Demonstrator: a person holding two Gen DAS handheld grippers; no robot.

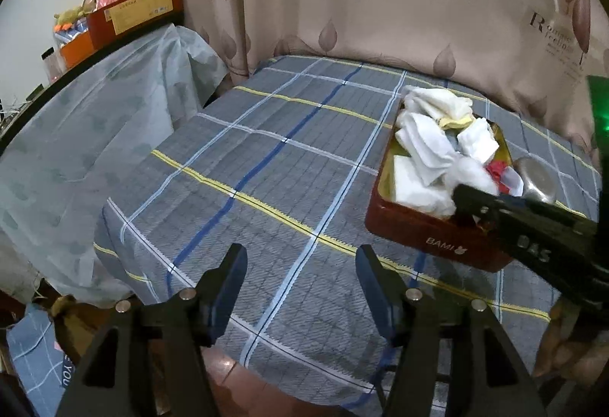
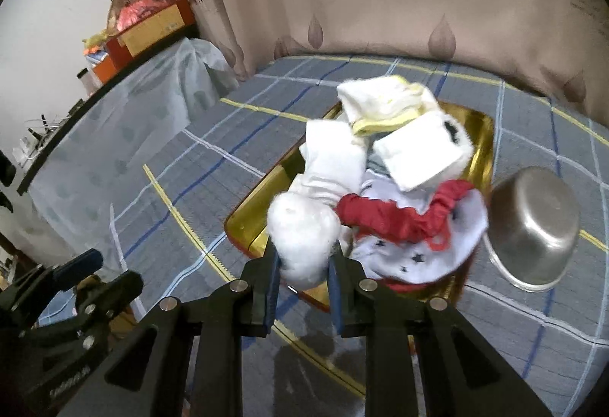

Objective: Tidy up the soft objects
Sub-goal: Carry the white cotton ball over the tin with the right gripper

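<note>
Right gripper (image 2: 302, 264), lower centre of right wrist view, clamped on white fluffy ball (image 2: 302, 238) over near edge of tin (image 2: 483, 135) heaped with socks (image 2: 415, 150). Left gripper (image 1: 300, 283), bottom centre of left wrist view, wide and empty above checked cloth (image 1: 266, 150). Steel bowl (image 2: 533, 226) tilted beside tin at right.

Glossy, seemingly metal tin (image 2: 483, 135); fluffy white ball (image 2: 304, 238).

Dim indoor light, heavy fisheye bending and dark vignetted corners; glare glints off the gold tin (image 2: 483, 135), motion blur softens the white sock (image 2: 304, 242).
</note>
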